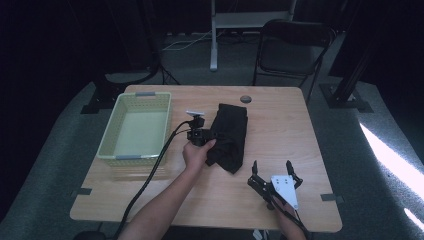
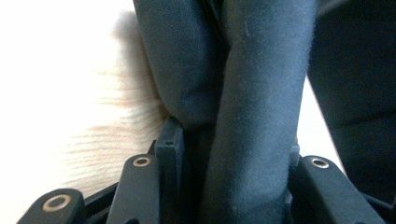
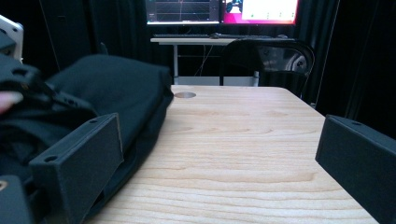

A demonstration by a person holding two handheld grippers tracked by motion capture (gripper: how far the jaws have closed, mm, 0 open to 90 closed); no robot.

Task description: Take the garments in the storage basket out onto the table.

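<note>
A folded black cloth (image 1: pixel 230 137) lies lengthwise in the middle of the wooden table (image 1: pixel 280 125). My left gripper (image 1: pixel 212 136), held in a hand, reaches in from the cloth's left edge. In the left gripper view its jaws are shut on thick dark folds of the cloth (image 2: pixel 261 93), squeezed between the pads of the left gripper (image 2: pixel 229 147). My right gripper (image 1: pixel 271 168) rests near the table's front right, open, with bare table between its jaws. The right gripper (image 3: pixel 219 158) looks across the tabletop, with the cloth (image 3: pixel 116 88) off to its left.
A pale green plastic basket (image 1: pixel 111 131) stands at the table's left, its inside bare. A round cable hole (image 1: pixel 245 99) sits near the far edge. Behind the table are a black folding chair (image 1: pixel 290 47) and a desk with monitors (image 3: pixel 219 9).
</note>
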